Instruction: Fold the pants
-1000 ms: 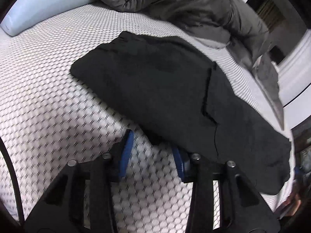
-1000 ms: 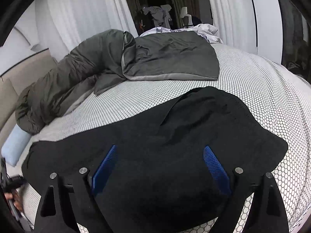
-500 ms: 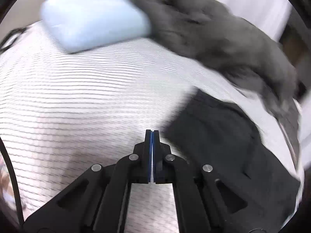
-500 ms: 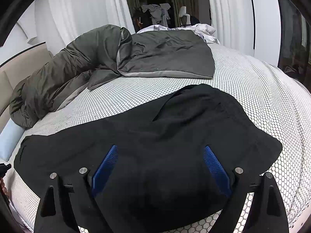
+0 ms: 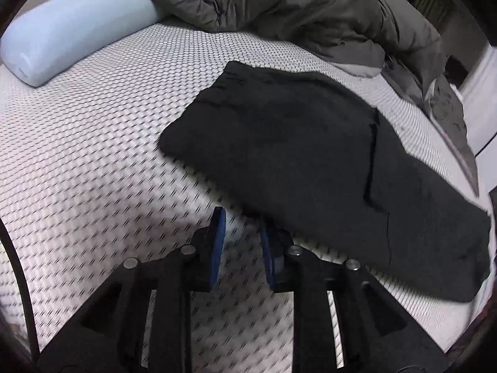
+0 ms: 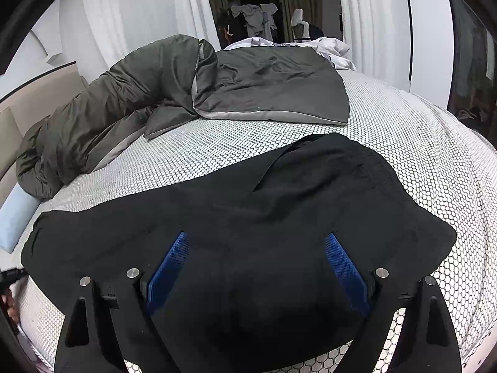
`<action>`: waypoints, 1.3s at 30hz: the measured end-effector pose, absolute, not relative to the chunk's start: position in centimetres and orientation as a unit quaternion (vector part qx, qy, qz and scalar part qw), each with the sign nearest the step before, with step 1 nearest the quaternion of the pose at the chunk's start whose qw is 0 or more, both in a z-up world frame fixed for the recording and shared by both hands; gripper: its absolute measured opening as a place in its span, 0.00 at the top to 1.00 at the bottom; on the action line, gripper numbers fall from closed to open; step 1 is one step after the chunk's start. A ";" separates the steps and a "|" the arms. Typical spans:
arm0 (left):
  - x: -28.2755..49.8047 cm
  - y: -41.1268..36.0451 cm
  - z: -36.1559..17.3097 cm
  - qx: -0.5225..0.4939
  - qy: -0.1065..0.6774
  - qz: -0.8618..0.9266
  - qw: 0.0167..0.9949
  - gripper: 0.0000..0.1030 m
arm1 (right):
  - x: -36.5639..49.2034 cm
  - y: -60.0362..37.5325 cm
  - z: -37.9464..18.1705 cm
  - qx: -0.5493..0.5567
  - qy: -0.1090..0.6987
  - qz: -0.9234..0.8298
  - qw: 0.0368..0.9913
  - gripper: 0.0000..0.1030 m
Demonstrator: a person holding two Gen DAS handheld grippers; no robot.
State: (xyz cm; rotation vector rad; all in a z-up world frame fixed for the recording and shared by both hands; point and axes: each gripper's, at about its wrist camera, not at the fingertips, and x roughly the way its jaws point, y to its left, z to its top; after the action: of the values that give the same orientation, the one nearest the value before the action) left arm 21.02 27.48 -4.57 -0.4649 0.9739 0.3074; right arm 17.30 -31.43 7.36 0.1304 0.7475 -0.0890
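Note:
Black pants (image 5: 310, 155) lie folded lengthwise and flat across the white honeycomb-patterned bed (image 5: 93, 155). My left gripper (image 5: 240, 220) hovers at their near long edge. Its jaws are opening a little, and only bed sheet shows between the blue pads (image 5: 217, 239). The right pad sits right at the fabric's edge. In the right wrist view, the pants (image 6: 264, 217) fill the foreground. My right gripper (image 6: 257, 237) stands wide open over their wider end, with black cloth under and between the fingers but not pinched.
A crumpled grey duvet (image 5: 295, 9) lies along the far side of the bed, also seen as the duvet (image 6: 155, 93). A light blue bolster pillow (image 5: 71, 28) rests at the head end. Curtains and a dark doorway (image 6: 257, 9) stand beyond the bed.
Half a second ago my left gripper was shut and swung toward the pillow. It is now back at the pants' near edge with jaws parted. The right gripper has not moved.

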 end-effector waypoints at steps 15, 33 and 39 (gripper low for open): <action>21.9 30.3 -3.8 -0.313 0.384 0.159 0.854 1.00 | 17.5 -32.2 6.7 0.053 0.375 -0.054 0.924 0.12; 22.1 32.6 -5.5 -0.445 0.328 0.162 0.817 0.66 | 17.6 -30.0 6.3 0.028 0.381 -0.033 0.923 0.12; 22.7 29.6 -1.7 -0.377 0.275 0.172 0.868 0.98 | 17.4 -30.5 6.2 0.031 0.383 -0.035 0.923 0.12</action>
State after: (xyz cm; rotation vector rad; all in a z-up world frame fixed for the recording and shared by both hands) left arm 22.74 29.61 -1.66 -0.7885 0.5761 0.3593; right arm 17.41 -30.50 6.15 0.0645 0.7858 -0.0722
